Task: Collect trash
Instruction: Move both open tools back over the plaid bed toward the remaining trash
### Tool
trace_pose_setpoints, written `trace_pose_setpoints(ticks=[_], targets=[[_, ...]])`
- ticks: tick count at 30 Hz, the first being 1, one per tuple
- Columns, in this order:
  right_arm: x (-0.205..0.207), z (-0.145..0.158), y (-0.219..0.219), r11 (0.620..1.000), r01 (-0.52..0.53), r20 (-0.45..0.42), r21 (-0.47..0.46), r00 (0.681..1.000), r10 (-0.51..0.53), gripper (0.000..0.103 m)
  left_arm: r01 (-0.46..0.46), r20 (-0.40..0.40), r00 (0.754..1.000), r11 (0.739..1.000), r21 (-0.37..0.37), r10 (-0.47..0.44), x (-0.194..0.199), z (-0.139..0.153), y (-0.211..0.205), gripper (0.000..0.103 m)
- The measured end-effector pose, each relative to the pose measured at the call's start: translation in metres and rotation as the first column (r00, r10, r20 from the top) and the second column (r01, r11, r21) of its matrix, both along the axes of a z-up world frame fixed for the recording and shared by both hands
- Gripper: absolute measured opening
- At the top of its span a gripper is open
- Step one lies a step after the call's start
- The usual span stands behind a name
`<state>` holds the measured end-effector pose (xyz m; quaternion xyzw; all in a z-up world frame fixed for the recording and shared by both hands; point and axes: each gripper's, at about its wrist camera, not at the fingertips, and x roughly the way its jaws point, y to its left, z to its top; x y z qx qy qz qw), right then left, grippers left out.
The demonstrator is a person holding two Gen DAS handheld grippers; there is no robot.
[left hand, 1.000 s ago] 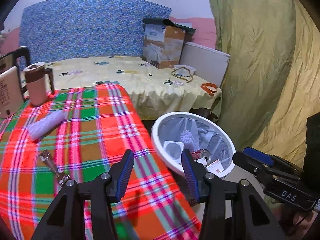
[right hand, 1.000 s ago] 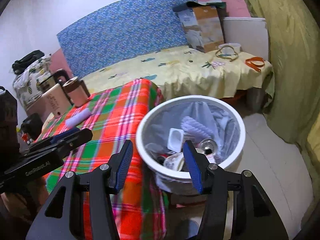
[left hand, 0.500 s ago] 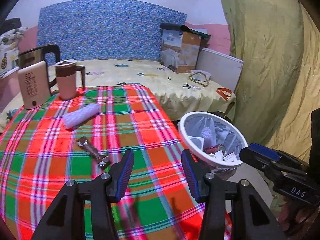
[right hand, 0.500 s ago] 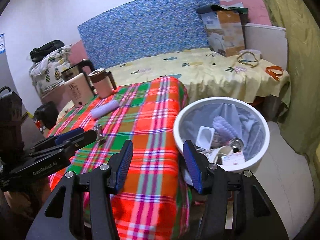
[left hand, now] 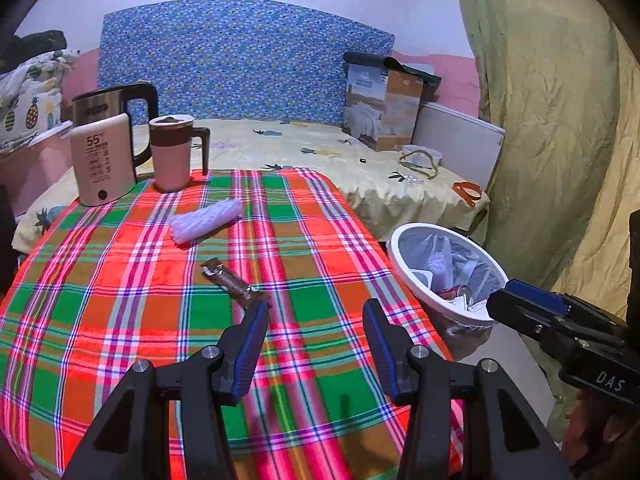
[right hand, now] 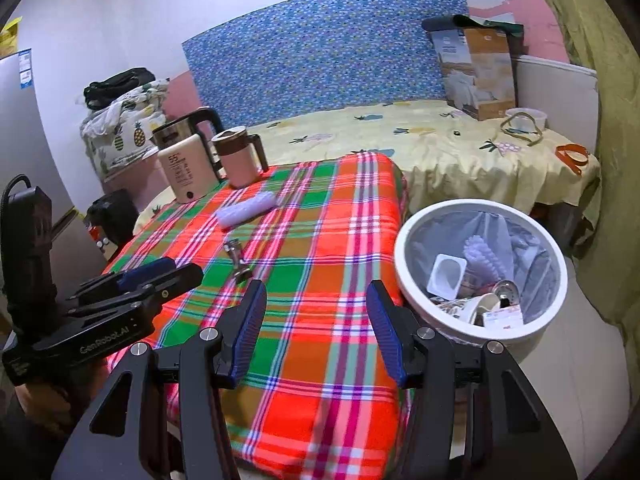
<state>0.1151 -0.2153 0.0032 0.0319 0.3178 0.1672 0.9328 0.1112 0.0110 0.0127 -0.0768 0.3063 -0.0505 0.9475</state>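
Observation:
A brown snack wrapper (left hand: 234, 283) lies on the plaid tablecloth (left hand: 120, 300), just beyond my left gripper (left hand: 315, 320), which is open and empty. A white foam net sleeve (left hand: 206, 220) lies further back. The wrapper (right hand: 238, 260) and sleeve (right hand: 246, 210) also show in the right wrist view. My right gripper (right hand: 316, 304) is open and empty above the table's near right part. A white bin (right hand: 480, 272) with a plastic liner holds several pieces of trash, on the floor right of the table; it also shows in the left wrist view (left hand: 444, 276).
A kettle (left hand: 106, 148) and a pink mug (left hand: 176, 152) stand at the table's back left. Behind is a bed with a yellow sheet (left hand: 360, 168), a cardboard box (left hand: 384, 108) and small items. A green curtain (left hand: 560, 120) hangs on the right.
Both grippers have pulled back and left from the bin over the table. The wrapper and sleeve now lie closer to centre in view. Both grippers stay open.

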Motion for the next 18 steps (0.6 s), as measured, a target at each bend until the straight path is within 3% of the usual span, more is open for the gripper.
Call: trace_pose_setpoints(ticks=[18], targets=[[0.001,-0.01,0.038,0.997,-0.07,-0.042,-0.03,0.997,0.069,0.054,-0.071,-0.019,0.997,0.997,-0.008,0.07,-0.022,-0.014,0.037,0.049]])
